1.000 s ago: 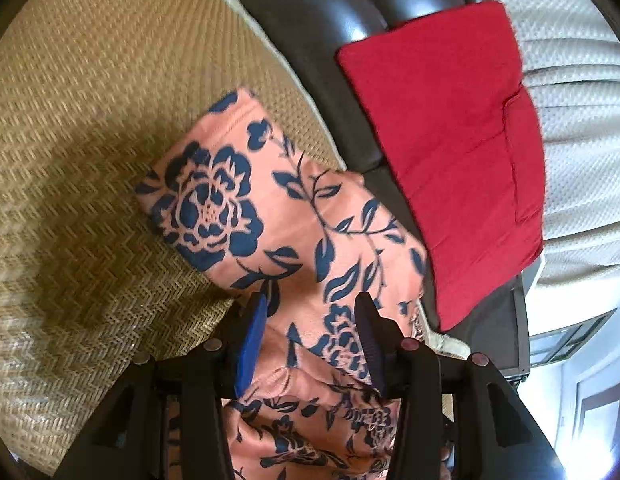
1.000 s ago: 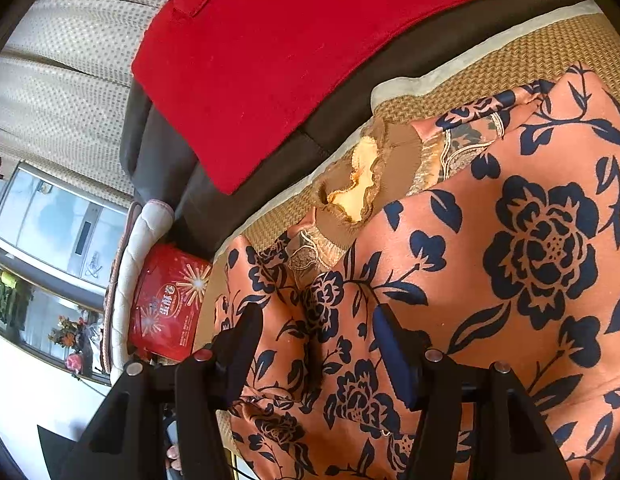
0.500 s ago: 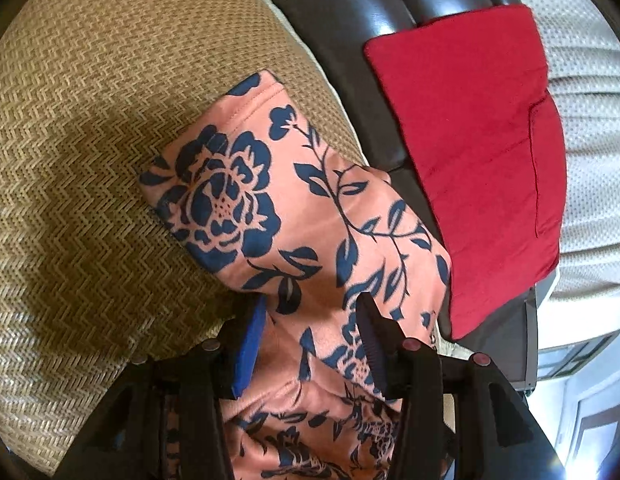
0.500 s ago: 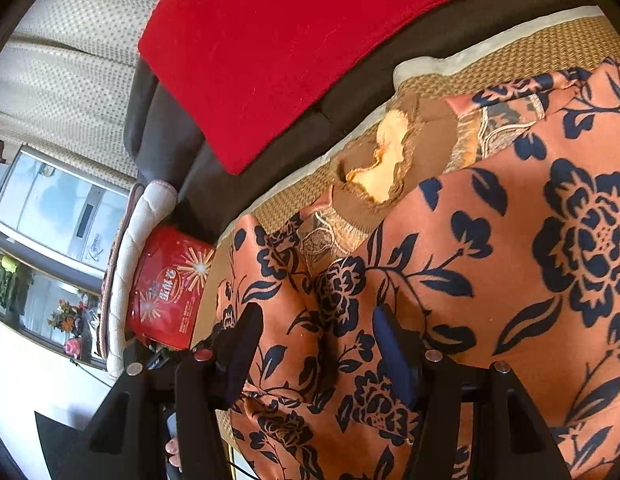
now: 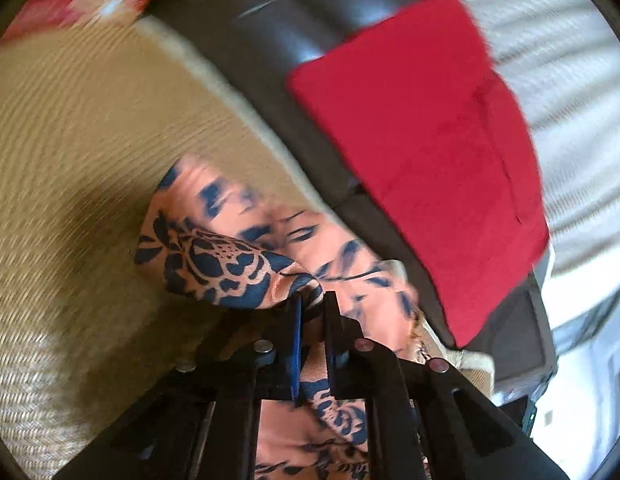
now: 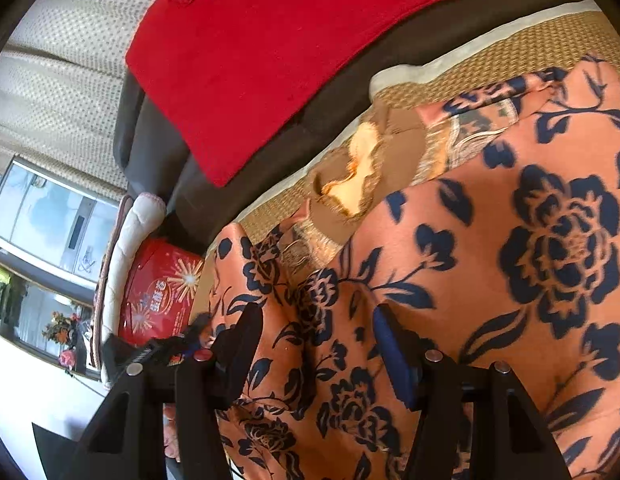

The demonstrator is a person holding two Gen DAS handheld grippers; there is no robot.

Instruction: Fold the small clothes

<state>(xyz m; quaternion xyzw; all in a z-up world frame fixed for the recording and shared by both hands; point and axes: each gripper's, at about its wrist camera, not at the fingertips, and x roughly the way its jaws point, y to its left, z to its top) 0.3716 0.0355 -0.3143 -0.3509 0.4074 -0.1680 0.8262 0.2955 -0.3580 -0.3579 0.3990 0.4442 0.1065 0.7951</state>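
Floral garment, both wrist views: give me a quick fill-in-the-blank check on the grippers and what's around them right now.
1. The left gripper is ____ on a bunched fold of the floral garment.
2. The right gripper has its jaws ____ over the garment.
3. The cloth draped over the dark sofa back is ____ in colour.
4. The garment lies on a woven ____.

Missing words: shut; open; red; mat

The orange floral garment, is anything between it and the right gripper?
Nothing visible: the right gripper sits open directly over the orange garment with navy flowers. The left gripper already pinches a fold.
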